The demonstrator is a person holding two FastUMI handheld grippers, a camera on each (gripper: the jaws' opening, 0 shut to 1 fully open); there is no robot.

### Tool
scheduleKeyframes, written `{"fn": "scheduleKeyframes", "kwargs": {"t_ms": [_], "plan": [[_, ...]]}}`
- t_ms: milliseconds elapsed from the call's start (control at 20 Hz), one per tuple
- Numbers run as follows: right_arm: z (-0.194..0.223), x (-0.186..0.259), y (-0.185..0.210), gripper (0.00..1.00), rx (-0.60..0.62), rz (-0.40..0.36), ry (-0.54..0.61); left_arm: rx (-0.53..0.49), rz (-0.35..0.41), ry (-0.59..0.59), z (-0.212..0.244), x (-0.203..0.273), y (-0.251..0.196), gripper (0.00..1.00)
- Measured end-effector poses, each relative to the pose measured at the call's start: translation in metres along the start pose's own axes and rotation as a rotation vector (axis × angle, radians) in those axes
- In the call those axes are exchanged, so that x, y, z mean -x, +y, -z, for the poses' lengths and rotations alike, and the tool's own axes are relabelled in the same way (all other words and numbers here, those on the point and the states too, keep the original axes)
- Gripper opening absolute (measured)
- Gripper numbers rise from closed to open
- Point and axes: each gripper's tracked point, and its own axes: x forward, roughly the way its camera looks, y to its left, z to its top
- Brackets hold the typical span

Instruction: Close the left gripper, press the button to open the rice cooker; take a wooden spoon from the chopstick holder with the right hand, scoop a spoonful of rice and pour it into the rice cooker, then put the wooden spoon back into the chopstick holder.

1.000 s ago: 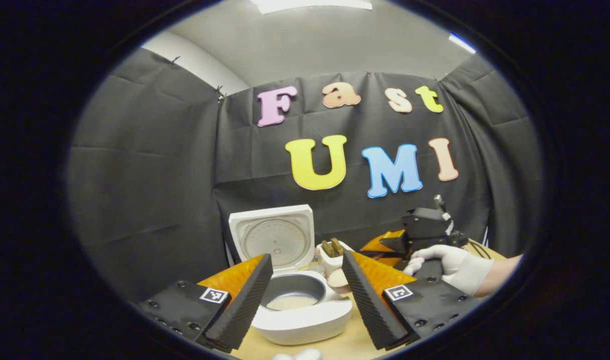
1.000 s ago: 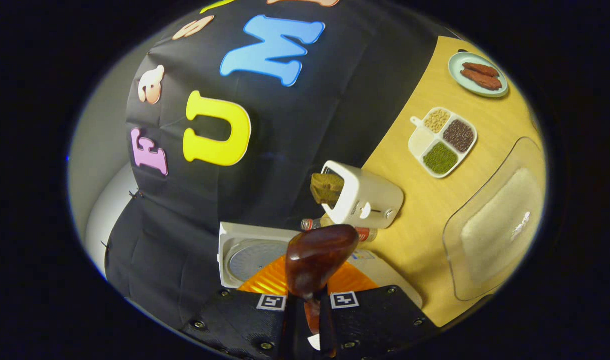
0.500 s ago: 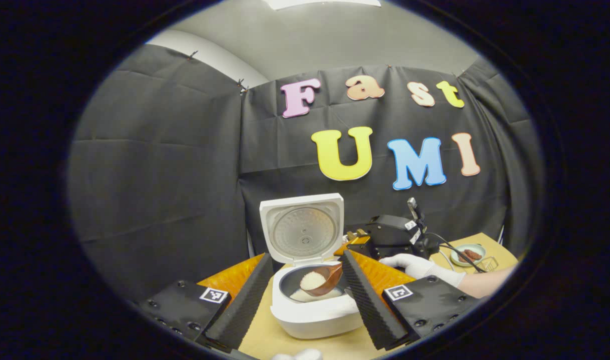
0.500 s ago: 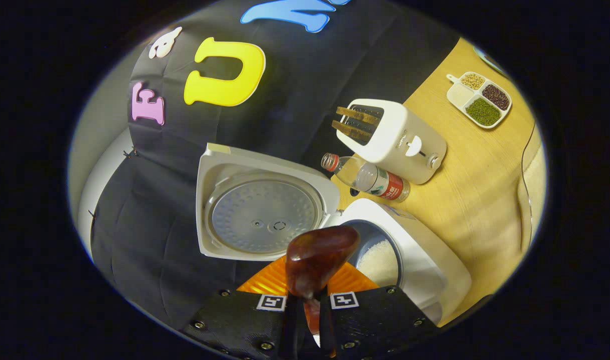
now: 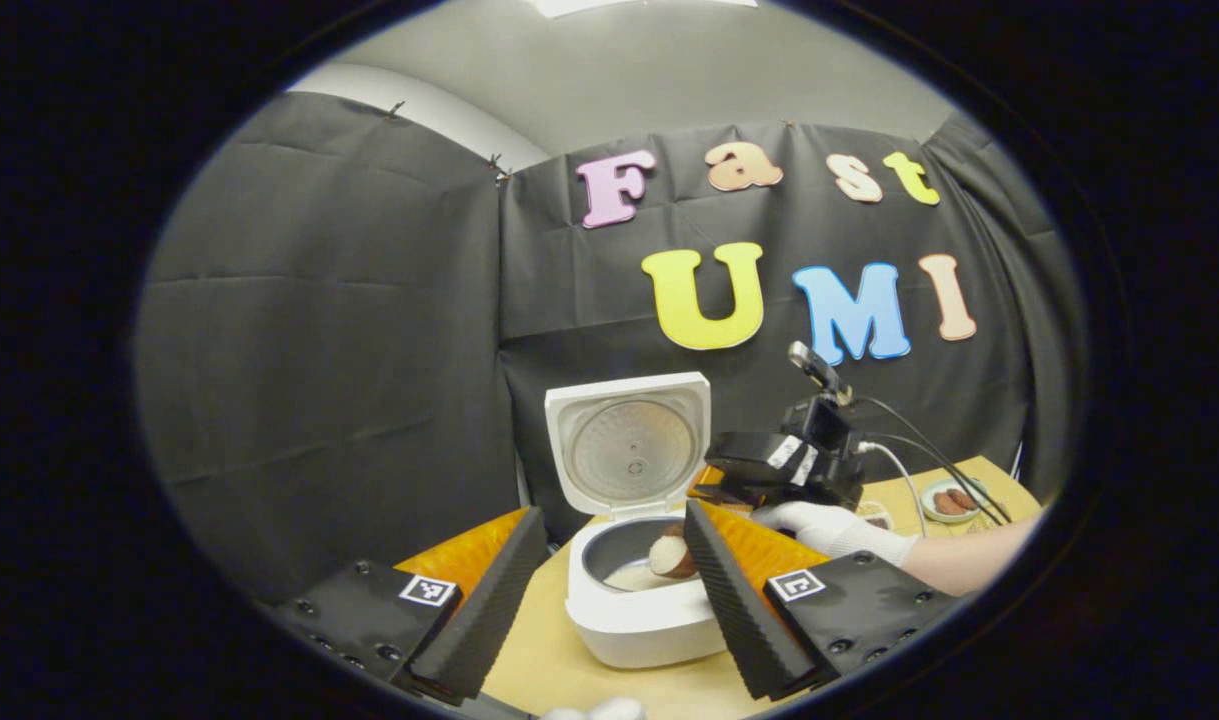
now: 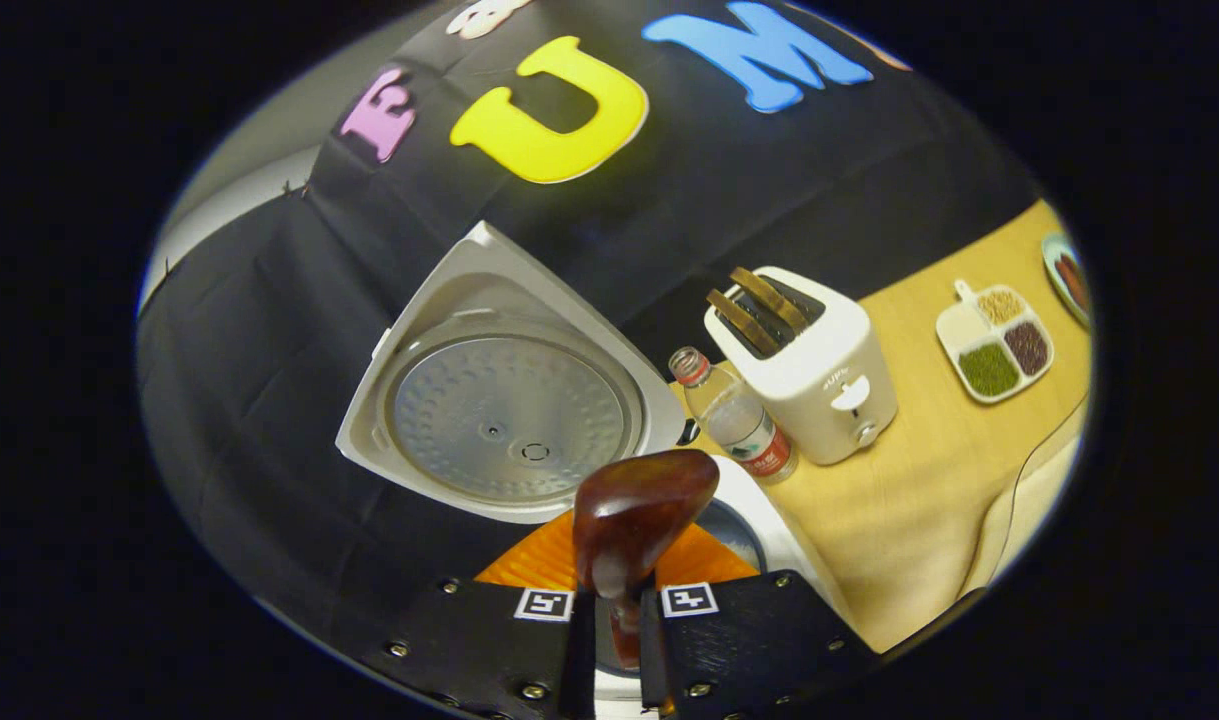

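right hand-held gripper (image 6: 617, 625) clenched on wooden spoon (image 6: 637, 512) | spoon bowl, with rice, tipped over open rice cooker (image 5: 641, 620) pot, straight ahead of the fingers | pour looks started, hard to tell | left hand-held gripper (image 5: 609, 590) open, well back
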Motion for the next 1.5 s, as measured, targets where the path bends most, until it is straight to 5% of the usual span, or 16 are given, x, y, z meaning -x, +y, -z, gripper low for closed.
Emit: {"fn": "scheduleKeyframes", "kwargs": {"t_ms": [600, 1000, 1100, 1200, 1500], "plan": [[0.02, -0.004, 0.035, 0.18, 0.758, 0.027, -0.09, 0.002, 0.016, -0.004, -0.003, 0.002, -0.012, 0.99], [0.025, -0.005, 0.04, 0.18, 0.913, -0.011, -0.112, -0.003, 0.025, -0.009, -0.006, 0.001, -0.014, 0.95], [0.024, -0.003, 0.039, 0.18, 0.887, -0.018, -0.1, -0.001, 0.024, -0.004, -0.004, -0.001, -0.013, 0.95], [0.022, -0.005, 0.038, 0.18, 0.733, -0.044, -0.062, 0.004, 0.025, -0.005, -0.005, -0.001, -0.012, 0.95], [-0.009, -0.008, 0.009, 0.18, 0.043, -0.085, 0.019, -0.012, 0.027, 0.002, -0.004, -0.007, -0.008, 0.97]]}}
